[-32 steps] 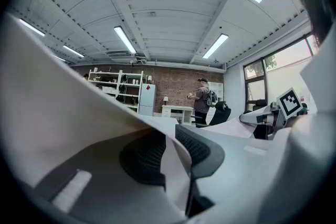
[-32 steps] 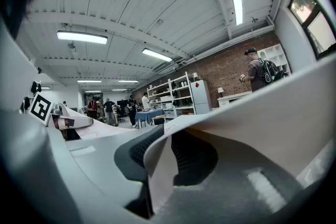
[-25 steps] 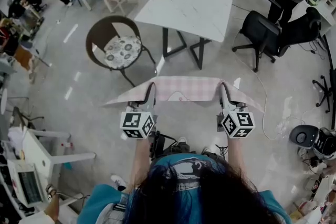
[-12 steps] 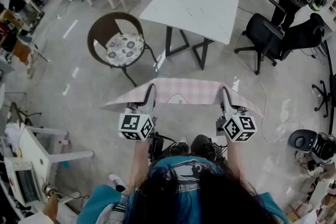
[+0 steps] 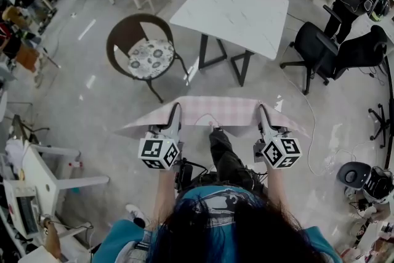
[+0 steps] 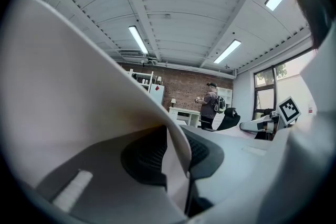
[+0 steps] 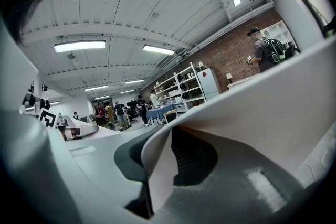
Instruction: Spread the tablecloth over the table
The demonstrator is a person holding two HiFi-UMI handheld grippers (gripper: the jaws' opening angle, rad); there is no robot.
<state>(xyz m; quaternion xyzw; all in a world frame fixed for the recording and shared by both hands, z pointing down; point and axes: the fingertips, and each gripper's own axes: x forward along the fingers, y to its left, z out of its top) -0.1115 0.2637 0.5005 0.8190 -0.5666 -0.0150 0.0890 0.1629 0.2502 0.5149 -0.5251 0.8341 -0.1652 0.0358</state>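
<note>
**Helper:** Where is the tablecloth now?

**Me:** In the air in front of me, over the floor [image 5: 92, 101] and well apart from the white table [image 5: 234, 6] ahead. My left gripper [image 5: 175, 113] has the near edge between its jaws, and they are closing on it. My right gripper [image 5: 263, 113] is clamped on the same edge further along.

**Helper:** What does it look like?

**Me:** The tablecloth [image 5: 218, 105] is a pale pink check. It looks folded over into a flat band, pulled straight between my hands. A pointed end sticks out past each gripper.

**Helper:** How will you do this step well?

**Me:** I think I should hold both hands level and wide so the edge stays taut. Then I walk up square to the table, clear of the round chair [image 5: 144, 52] on the left. I should lift the cloth above the tabletop before I let it unfold, or the loose ends may drag.
</note>
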